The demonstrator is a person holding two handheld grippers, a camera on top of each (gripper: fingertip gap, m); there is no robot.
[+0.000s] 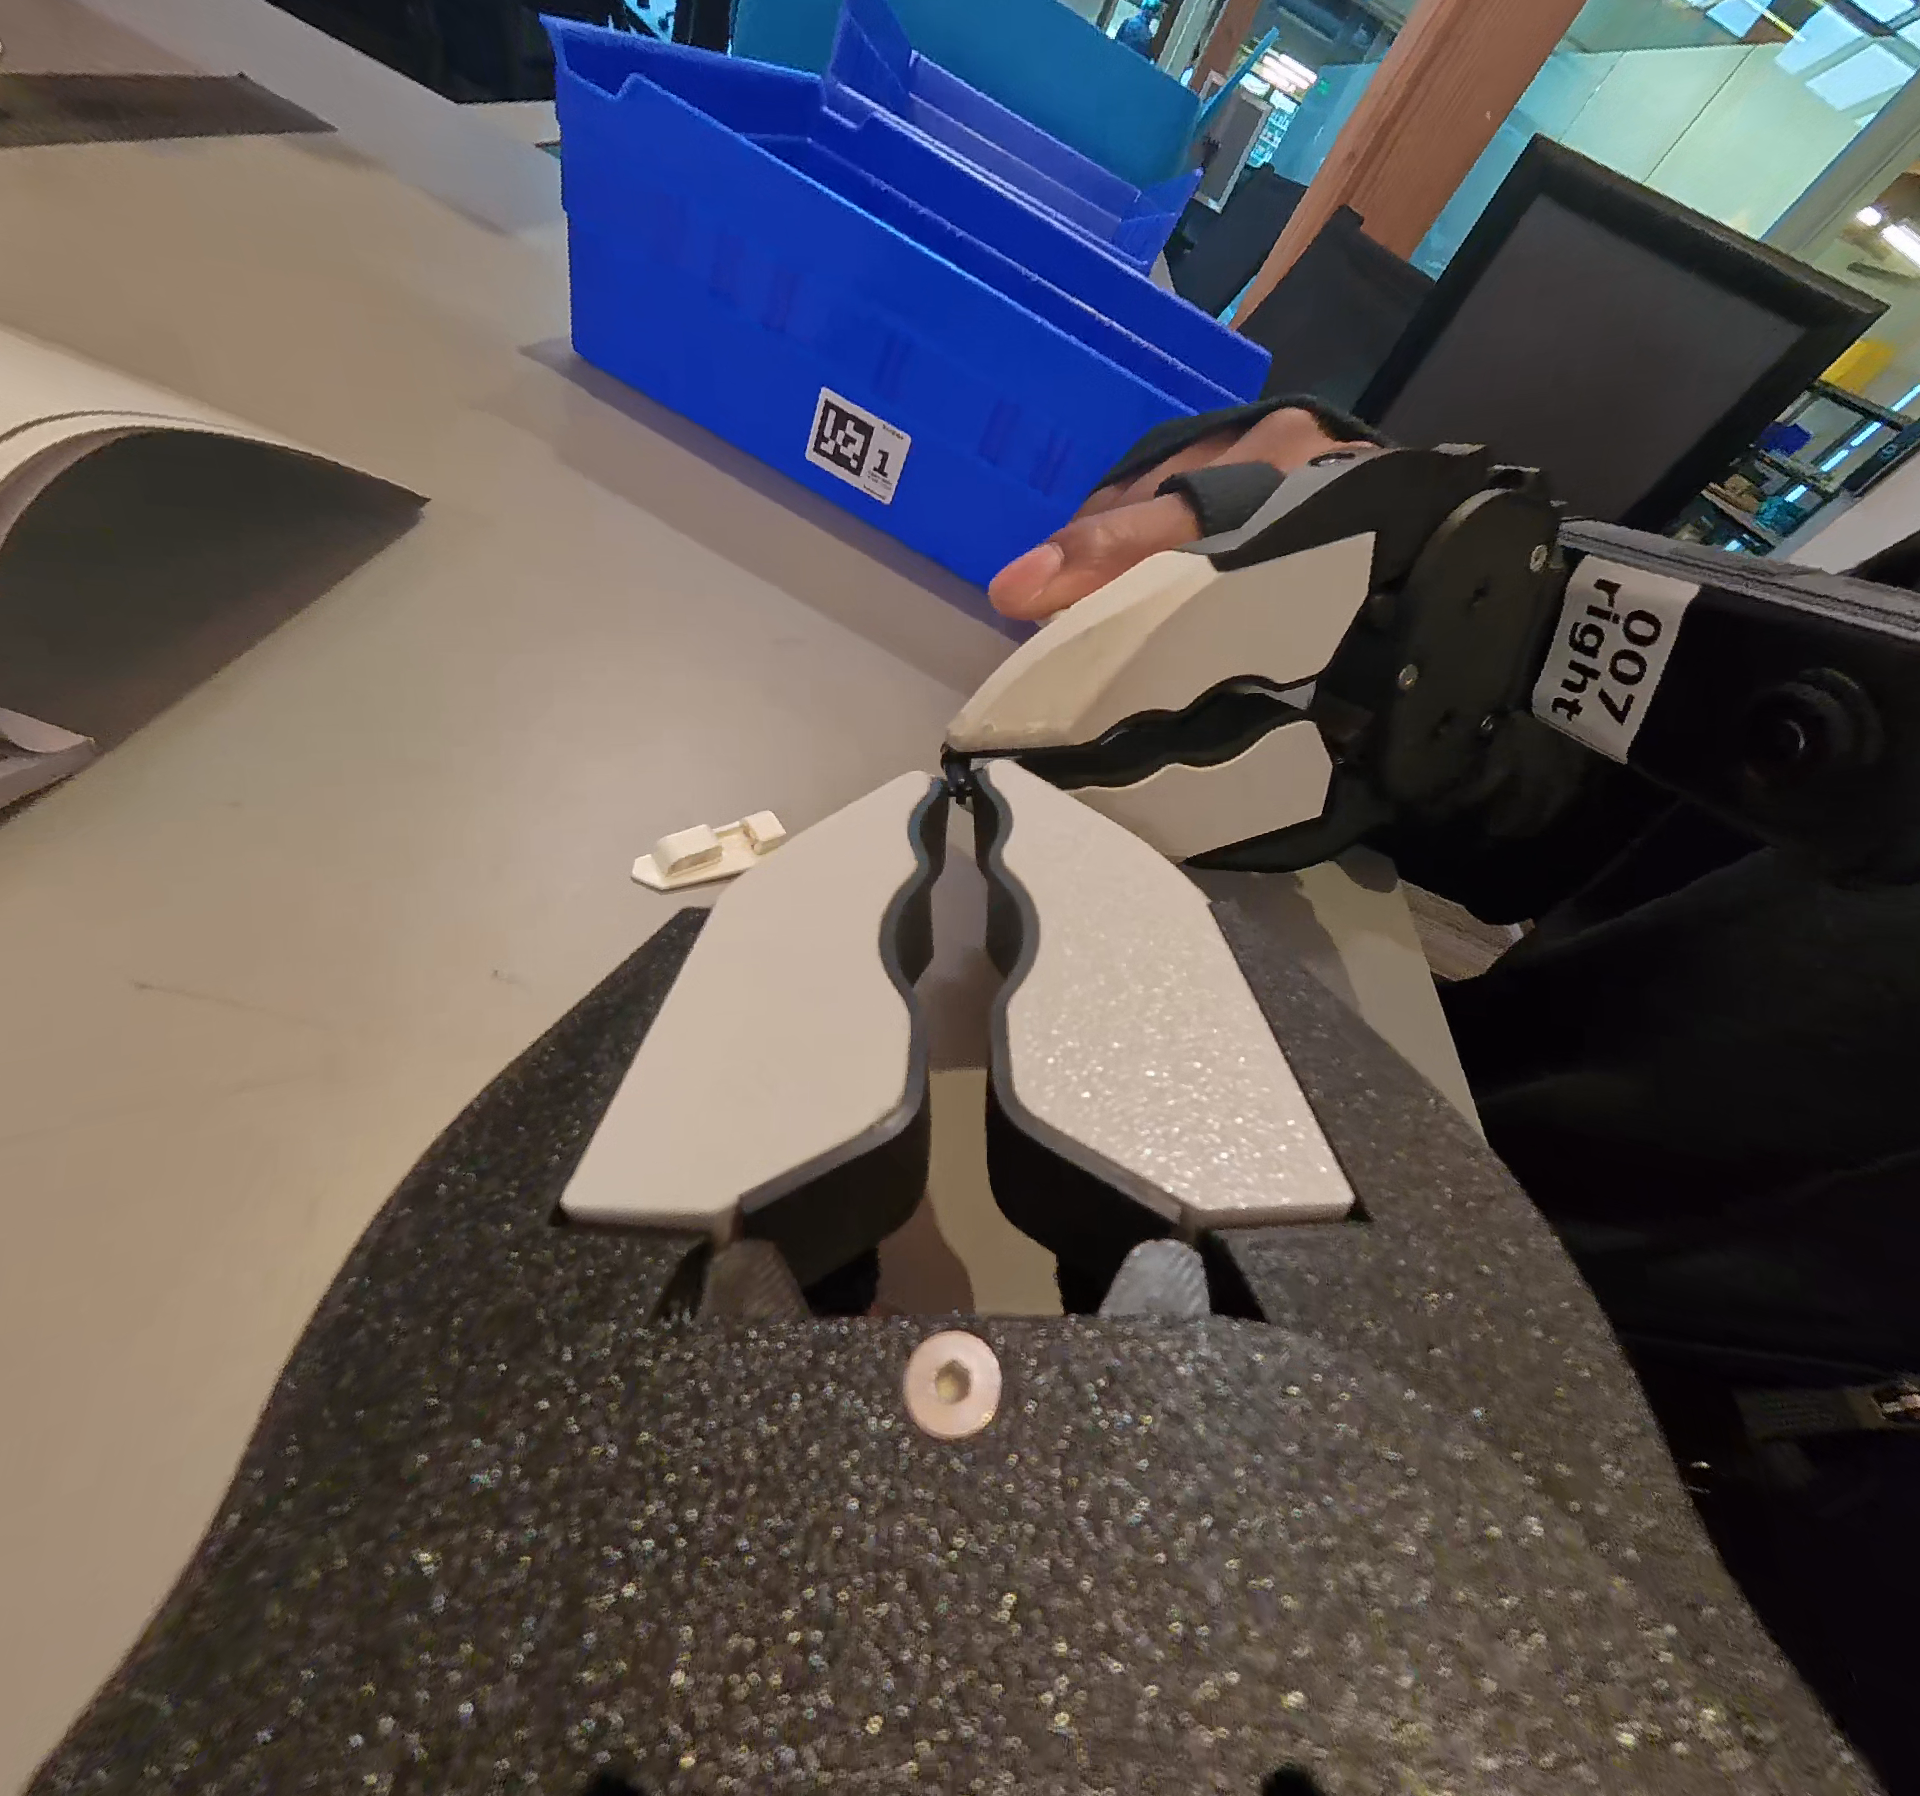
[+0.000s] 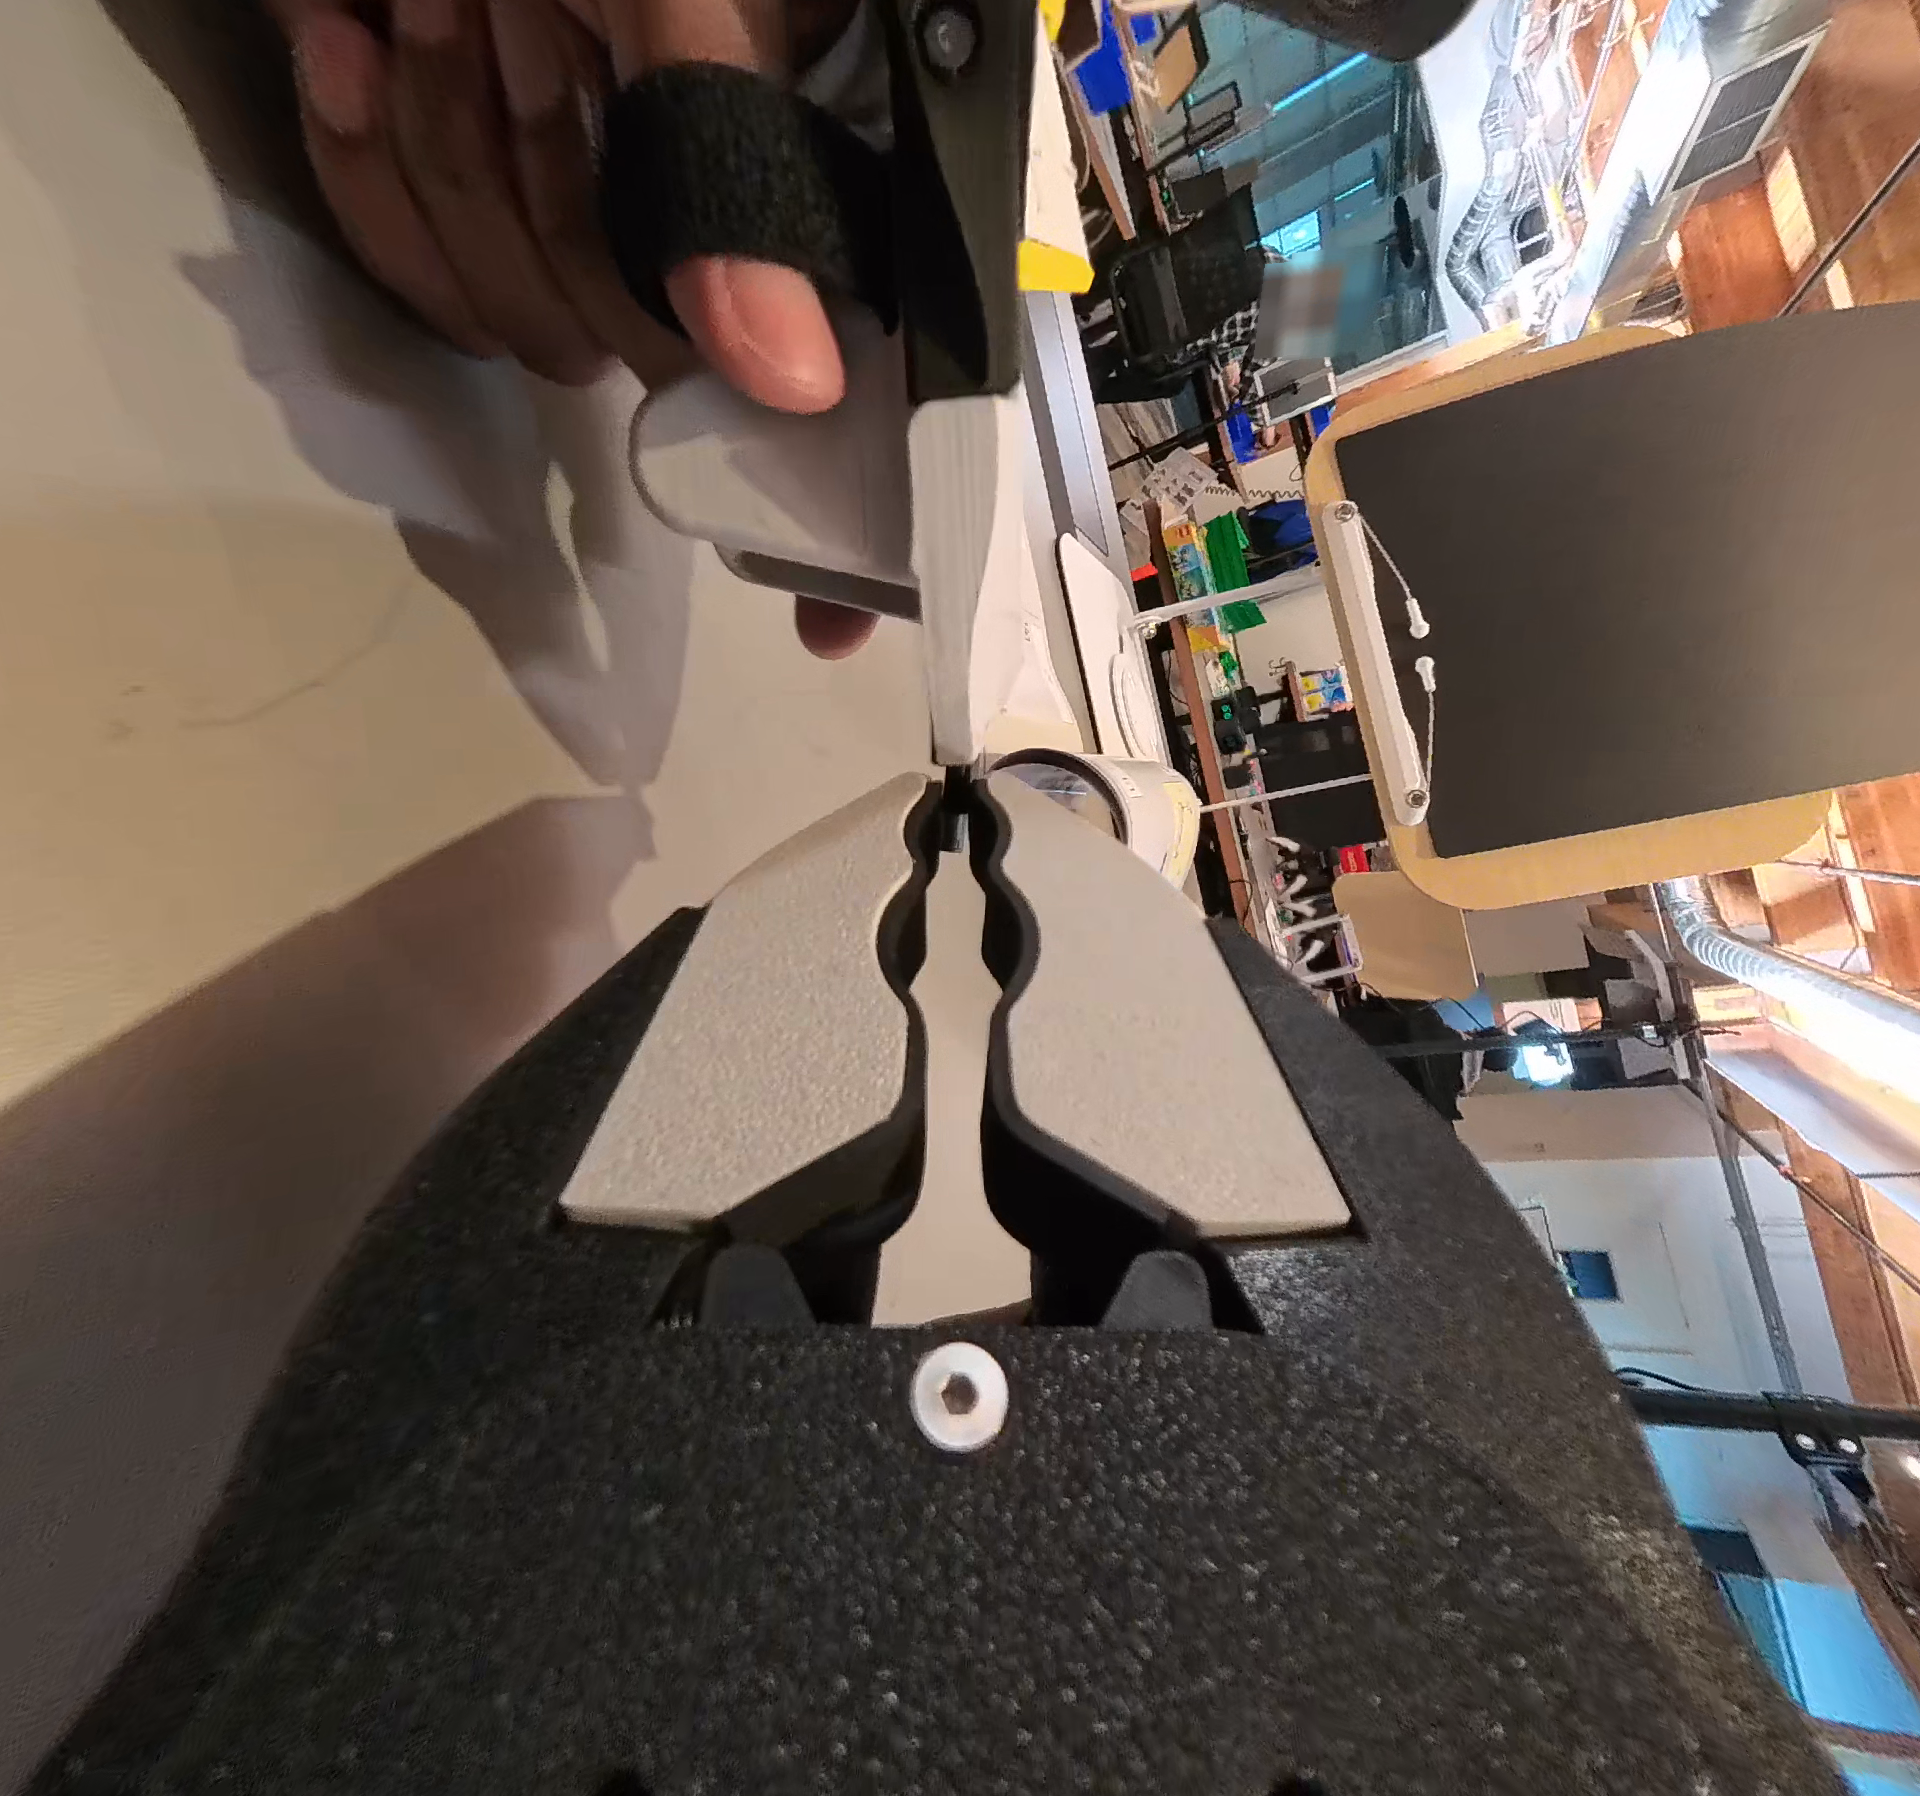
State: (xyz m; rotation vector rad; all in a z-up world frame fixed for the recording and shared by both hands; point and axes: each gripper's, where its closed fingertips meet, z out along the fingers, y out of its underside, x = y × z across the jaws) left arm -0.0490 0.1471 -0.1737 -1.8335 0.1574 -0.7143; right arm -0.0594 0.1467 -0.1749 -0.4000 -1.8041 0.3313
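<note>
Small black part [image 1: 957, 790], too tiny to identify, sits pinched at the meeting point of both grippers, above the pale table [image 1: 312, 863] near its right edge.

On the left of the left wrist view, a curled pale sheet [image 1: 156, 499] lies on the table. Next comes a small white plastic clip [image 1: 707, 847], lying loose on the table just beside the left gripper's tip and touched by nothing.

The left gripper [image 1: 958, 796] is closed almost completely, its tips nipping the lower end of the black part. The right gripper [image 2: 954, 811] comes in from the right, also nearly closed, gripping the other end; a person's hand [image 1: 1122, 531] rests along its upper finger. In the right wrist view the part shows as a dark sliver between the fingertips [image 2: 904, 801], with the left gripper's white finger meeting it from above.

With so little of the part caught at either tip, I judge the hold delicate: both grips should stay firm and aligned, and any pull or twist should be slow and straight, or the part could slip out and drop.

Behind, a blue bin [image 1: 883, 312] with a square-patterned sticker stands on the table. A blue divider stands inside; whatever else it holds is hidden by its walls.
</note>
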